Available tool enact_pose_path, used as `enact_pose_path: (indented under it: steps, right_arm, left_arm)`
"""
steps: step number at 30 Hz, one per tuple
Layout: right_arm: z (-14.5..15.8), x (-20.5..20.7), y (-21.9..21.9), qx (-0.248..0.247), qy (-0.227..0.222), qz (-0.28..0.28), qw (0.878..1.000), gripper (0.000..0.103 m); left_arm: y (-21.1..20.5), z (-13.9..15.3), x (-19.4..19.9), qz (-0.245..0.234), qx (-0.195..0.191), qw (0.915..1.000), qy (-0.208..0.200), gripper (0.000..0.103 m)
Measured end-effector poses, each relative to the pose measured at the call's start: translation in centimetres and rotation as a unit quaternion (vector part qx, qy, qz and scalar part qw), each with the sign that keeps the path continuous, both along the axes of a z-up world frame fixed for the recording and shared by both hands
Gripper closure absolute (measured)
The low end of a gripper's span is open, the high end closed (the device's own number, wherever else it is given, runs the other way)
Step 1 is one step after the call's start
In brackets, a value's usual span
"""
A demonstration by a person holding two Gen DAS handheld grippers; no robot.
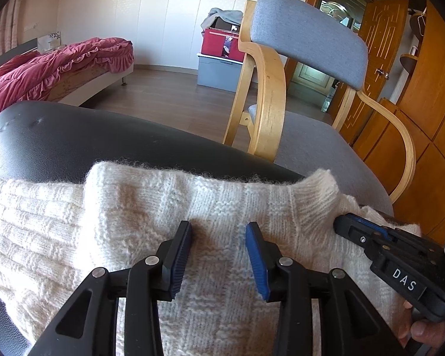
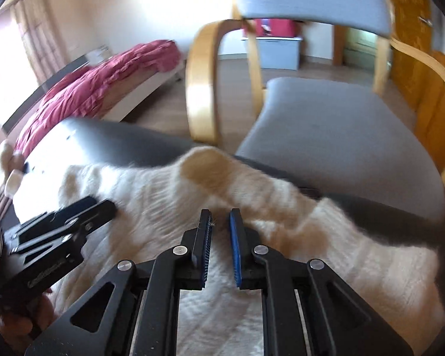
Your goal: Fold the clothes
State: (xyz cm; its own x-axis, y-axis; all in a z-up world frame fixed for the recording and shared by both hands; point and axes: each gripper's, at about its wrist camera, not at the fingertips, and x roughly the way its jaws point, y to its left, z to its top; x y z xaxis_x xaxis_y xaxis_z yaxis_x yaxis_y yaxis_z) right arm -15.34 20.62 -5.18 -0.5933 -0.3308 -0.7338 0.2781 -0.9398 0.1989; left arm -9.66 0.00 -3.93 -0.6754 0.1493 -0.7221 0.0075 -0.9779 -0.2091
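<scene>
Right, your cream sweater lies bunched on the black padded surface, one part doubled over near the far edge; partly folded or just rumpled, can't tell. Left gripper hangs spread above the knit, holding nothing. Right gripper is nearly pressed together, a narrow gap showing; blur hides any pinch. Grey chair crowds the far side.

Bright daylight floods in from the left. The left wrist view is sharp; the right wrist view is motion-blurred and overexposed. Fisheye edges curve and darken.
</scene>
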Motion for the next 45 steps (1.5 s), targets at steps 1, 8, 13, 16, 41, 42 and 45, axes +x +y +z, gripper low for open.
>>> enact_pose_path:
  steps: [1, 8, 13, 16, 41, 42, 45]
  right_arm:
    - [0.3, 0.2, 0.3, -0.002, 0.002, -0.001, 1.000, 0.091]
    - [2.5, 3.0, 2.6, 0.017, 0.023, -0.030, 0.999, 0.087]
    - [2.8, 7.8, 7.6, 0.106, 0.018, -0.117, 0.987, 0.087]
    - [1.0, 9.4, 11.1, 0.122, -0.015, -0.162, 0.979, 0.084]
    - [0.5, 22.9, 13.9, 0.088, -0.012, -0.192, 0.977, 0.078]
    - [0.5, 23.4, 14.3, 0.087, -0.012, -0.202, 0.975, 0.078]
    - [0.5, 23.7, 15.2, 0.066, -0.015, -0.215, 0.974, 0.078]
  left_arm:
    - [-0.1, 0.0, 0.0, -0.001, 0.003, 1.0000, 0.001, 0.064]
    - [-0.3, -0.1, 0.0, -0.003, 0.014, 0.9999, 0.003, 0.062]
    - [-0.1, -0.1, -0.1, -0.003, 0.004, 1.0000, 0.003, 0.061]
    - [-0.1, -0.1, -0.1, -0.004, 0.005, 1.0000, 0.003, 0.061]
    - [-6.6, 0.2, 8.1, -0.056, -0.036, 0.9978, -0.005, 0.060]
    - [-6.6, 0.2, 8.1, -0.057, -0.034, 0.9978, -0.003, 0.060]
    - [-6.8, 0.1, 8.1, -0.058, -0.028, 0.9979, -0.002, 0.060]
